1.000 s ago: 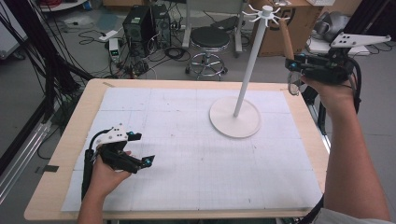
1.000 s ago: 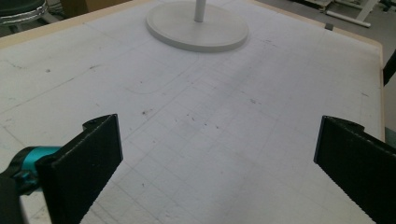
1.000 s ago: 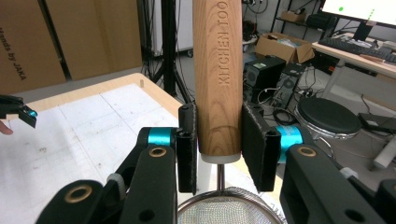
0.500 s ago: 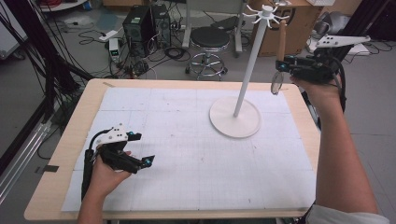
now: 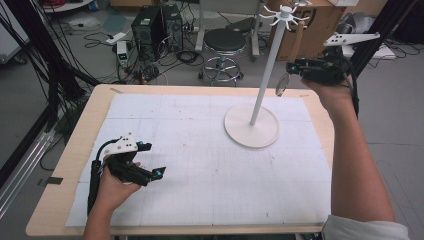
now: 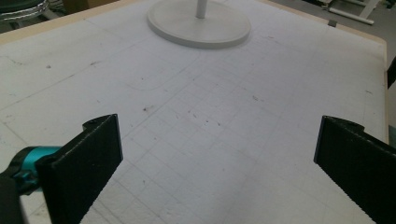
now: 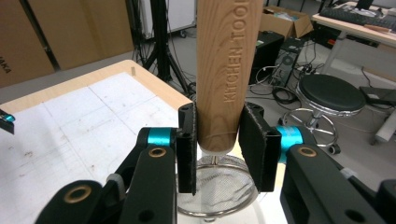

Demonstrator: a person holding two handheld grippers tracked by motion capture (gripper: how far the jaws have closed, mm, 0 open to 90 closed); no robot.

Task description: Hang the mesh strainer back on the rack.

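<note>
A small mesh strainer (image 5: pixel 282 84) with a wooden handle (image 7: pixel 226 56) hangs upright in my right gripper (image 5: pixel 296 67), held up in the air just right of the white stand's pole (image 5: pixel 266 65). Its handle tip rises toward the stand's hooks (image 5: pixel 285 12). In the right gripper view the pads (image 7: pixel 187 140) press on the handle's lower end, with the mesh bowl (image 7: pixel 217 184) below; the jaws have just been opening slightly with the handle still between them. My left gripper (image 5: pixel 152 176) rests open on the mat at the front left, nothing between its jaws (image 6: pixel 219 140).
The stand's round base (image 5: pixel 251 126) sits on the white gridded mat (image 5: pixel 200 150) at the back right. Beyond the table's far edge are a stool (image 5: pixel 225 42), a computer tower (image 5: pixel 155 25), floor cables and cardboard boxes. Black frame posts stand at the left.
My right hand has carried the strainer leftward, closer to the stand's pole. The left hand and gripper have stayed where they were.
</note>
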